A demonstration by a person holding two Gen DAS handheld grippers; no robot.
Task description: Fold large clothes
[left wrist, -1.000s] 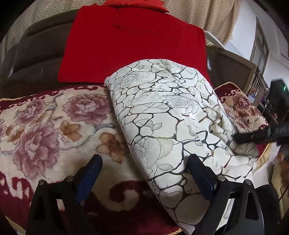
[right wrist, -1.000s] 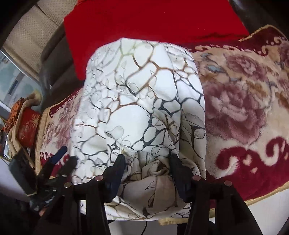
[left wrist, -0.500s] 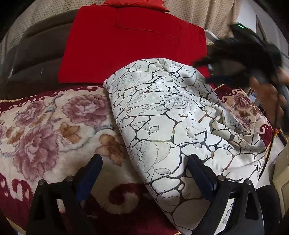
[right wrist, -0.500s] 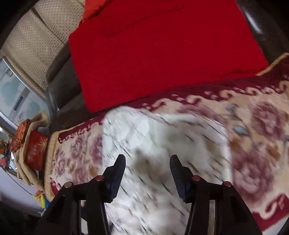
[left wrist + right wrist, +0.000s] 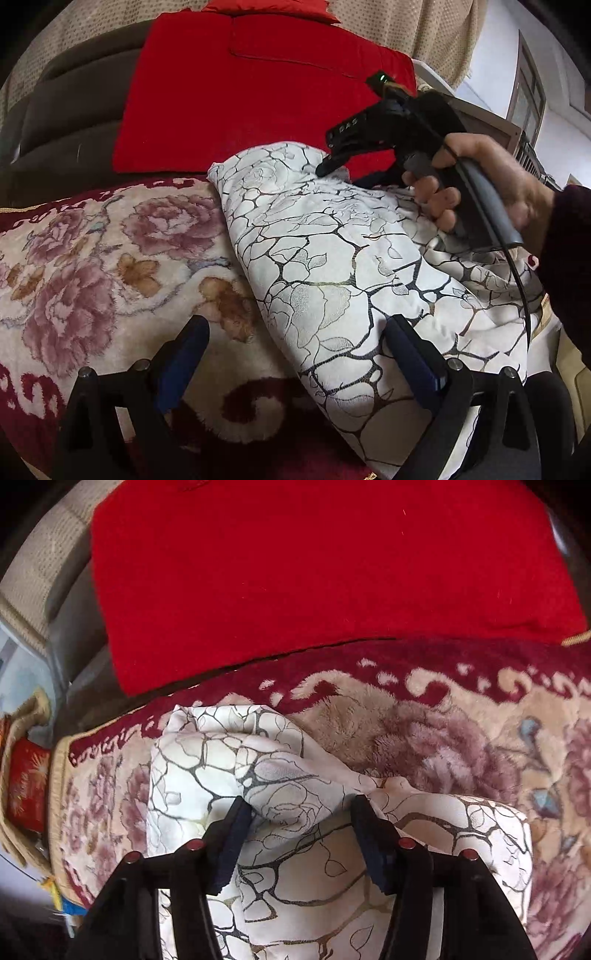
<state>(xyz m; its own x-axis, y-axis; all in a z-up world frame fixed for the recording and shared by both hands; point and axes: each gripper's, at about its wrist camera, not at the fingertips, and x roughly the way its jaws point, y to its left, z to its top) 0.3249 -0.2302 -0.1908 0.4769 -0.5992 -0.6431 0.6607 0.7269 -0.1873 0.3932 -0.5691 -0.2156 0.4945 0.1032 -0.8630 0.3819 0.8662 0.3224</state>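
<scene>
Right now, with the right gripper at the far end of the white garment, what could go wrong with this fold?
1. The right gripper, whose jaws have just been opening, straddles a raised fold of the white garment; closing might catch only the top layer.
2. The left gripper is open and holds nothing, so the near end could slide on the floral blanket if pulled.
</scene>
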